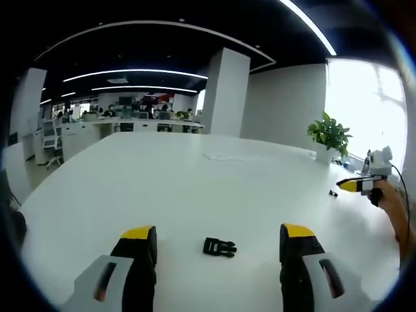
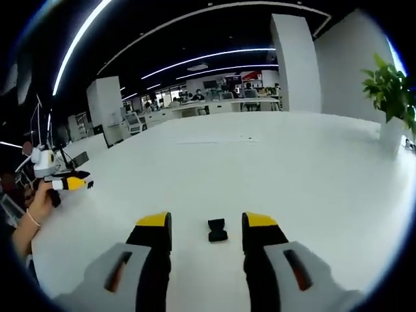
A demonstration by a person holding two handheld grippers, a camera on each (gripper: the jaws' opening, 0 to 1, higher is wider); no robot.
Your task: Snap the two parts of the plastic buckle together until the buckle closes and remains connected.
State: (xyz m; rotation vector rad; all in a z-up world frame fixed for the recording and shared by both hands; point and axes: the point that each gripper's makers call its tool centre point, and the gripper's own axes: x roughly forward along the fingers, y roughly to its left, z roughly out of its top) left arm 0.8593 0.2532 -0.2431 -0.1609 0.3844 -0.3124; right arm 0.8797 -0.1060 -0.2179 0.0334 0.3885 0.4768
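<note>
On the white table (image 1: 162, 182) lies one black buckle part (image 1: 219, 247), on the surface between the yellow-tipped jaws of my open left gripper (image 1: 218, 231), untouched. A second small black buckle part (image 1: 333, 193) lies farther right, just ahead of my right gripper (image 1: 351, 185), which a hand holds. In the right gripper view that black part (image 2: 217, 230) rests on the table between the jaws of my open right gripper (image 2: 207, 220), free of both. My left gripper (image 2: 70, 182) shows at the far left, held in a hand.
A potted plant (image 1: 330, 135) in a white pot stands at the table's far right edge, also the plant (image 2: 391, 91). A white pillar (image 1: 224, 91) and office desks with people lie beyond the table's far end.
</note>
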